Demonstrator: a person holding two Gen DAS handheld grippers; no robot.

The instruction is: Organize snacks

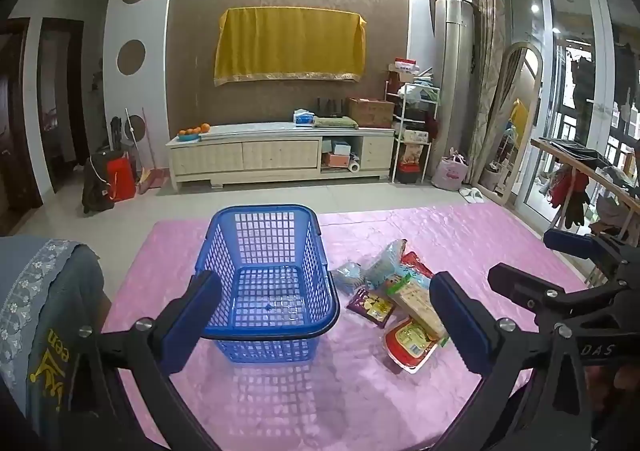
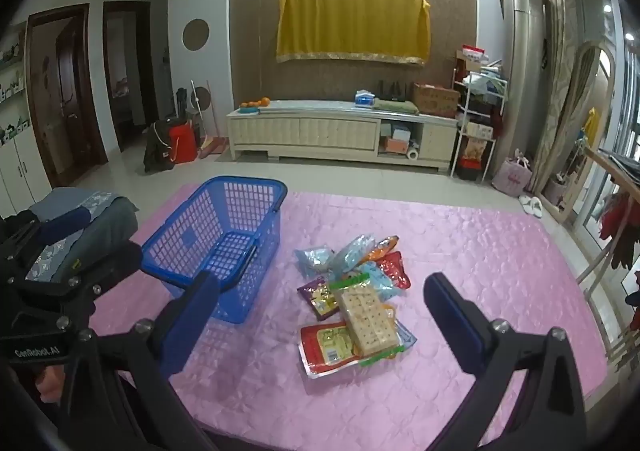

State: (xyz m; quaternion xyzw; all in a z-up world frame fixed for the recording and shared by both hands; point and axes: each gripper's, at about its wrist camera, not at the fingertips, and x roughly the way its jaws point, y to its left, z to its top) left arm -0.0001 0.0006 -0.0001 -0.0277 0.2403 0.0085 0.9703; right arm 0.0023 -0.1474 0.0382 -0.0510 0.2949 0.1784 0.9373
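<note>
An empty blue mesh basket stands on the pink table cover. To its right lies a pile of several snack packs: a cracker pack on top, a red pack, a purple pack and light blue packs behind. My left gripper is open and empty, hovering near the basket's front rim. My right gripper is open and empty, hovering short of the pile.
Folded grey clothing lies at the table's left edge. Beyond the table are a tiled floor, a low cabinet and a shelf rack. A wooden rack stands at right.
</note>
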